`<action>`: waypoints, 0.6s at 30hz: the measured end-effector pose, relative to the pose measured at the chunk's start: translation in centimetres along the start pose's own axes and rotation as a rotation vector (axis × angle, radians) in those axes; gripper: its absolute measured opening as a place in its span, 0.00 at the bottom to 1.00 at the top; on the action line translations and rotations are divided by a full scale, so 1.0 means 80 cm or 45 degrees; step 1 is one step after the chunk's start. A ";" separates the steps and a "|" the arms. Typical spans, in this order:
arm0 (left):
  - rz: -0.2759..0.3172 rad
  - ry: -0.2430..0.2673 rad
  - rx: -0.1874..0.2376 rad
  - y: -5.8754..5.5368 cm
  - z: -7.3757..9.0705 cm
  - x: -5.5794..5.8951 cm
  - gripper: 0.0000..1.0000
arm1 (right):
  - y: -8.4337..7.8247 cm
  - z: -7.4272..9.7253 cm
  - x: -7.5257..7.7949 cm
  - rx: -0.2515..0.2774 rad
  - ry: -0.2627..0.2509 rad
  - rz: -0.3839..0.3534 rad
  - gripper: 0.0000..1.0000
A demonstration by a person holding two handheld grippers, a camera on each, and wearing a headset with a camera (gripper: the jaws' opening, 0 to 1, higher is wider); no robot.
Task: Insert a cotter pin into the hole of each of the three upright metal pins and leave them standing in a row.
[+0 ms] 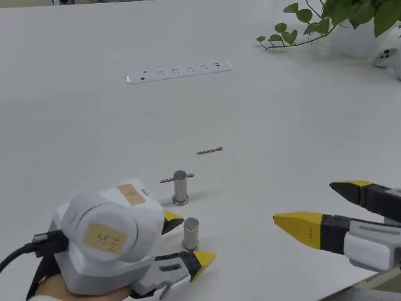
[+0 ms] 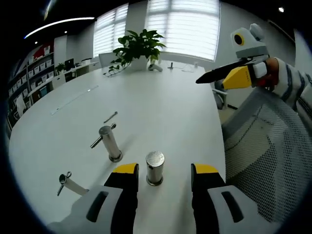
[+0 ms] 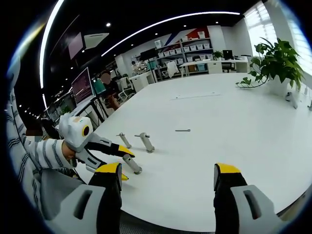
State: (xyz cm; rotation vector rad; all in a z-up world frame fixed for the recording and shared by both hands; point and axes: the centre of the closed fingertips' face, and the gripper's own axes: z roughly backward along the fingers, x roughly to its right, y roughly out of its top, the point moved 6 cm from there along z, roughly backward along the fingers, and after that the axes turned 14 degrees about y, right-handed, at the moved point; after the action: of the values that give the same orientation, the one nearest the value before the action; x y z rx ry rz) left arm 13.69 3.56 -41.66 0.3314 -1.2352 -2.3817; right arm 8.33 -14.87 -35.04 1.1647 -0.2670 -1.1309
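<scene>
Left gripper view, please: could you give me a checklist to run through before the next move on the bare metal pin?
1. The bare pin stands upright between the left gripper jaws: ok.
2. The left gripper shut on it: not ok, open.
3. The loose cotter pin free on the table: ok.
4. The right gripper holding it: not ok, open, empty.
5. Hole direction: cannot tell.
6. The second pin and third pin fitted: ok.

The white left claw (image 1: 190,239) and right claw (image 1: 307,202) have yellow tips; a black cable (image 1: 19,253) comes out behind the left claw; the sleeve (image 3: 46,153) is striped.
</scene>
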 end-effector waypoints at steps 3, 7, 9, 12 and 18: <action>0.019 -0.056 0.069 0.008 0.011 -0.002 0.50 | 0.000 -0.001 0.001 -0.003 0.001 0.003 0.75; 0.074 -0.091 0.132 0.017 0.024 -0.006 0.67 | -0.001 -0.001 0.002 -0.011 -0.003 0.003 0.75; 0.122 -0.125 0.140 0.020 0.030 -0.006 0.74 | -0.002 -0.001 0.003 -0.016 -0.007 0.005 0.75; 0.154 -0.134 0.177 0.022 0.040 -0.008 0.86 | -0.002 0.000 0.005 -0.025 -0.008 0.008 0.75; 0.089 -0.106 0.109 0.006 0.055 -0.007 0.99 | 0.003 0.005 0.013 -0.042 -0.029 0.024 0.75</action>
State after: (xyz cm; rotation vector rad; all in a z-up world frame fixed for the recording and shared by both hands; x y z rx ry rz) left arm 12.54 6.75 -38.73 0.2134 -1.3665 -2.3085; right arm 8.66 -15.99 -35.06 1.1189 -0.2752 -1.1287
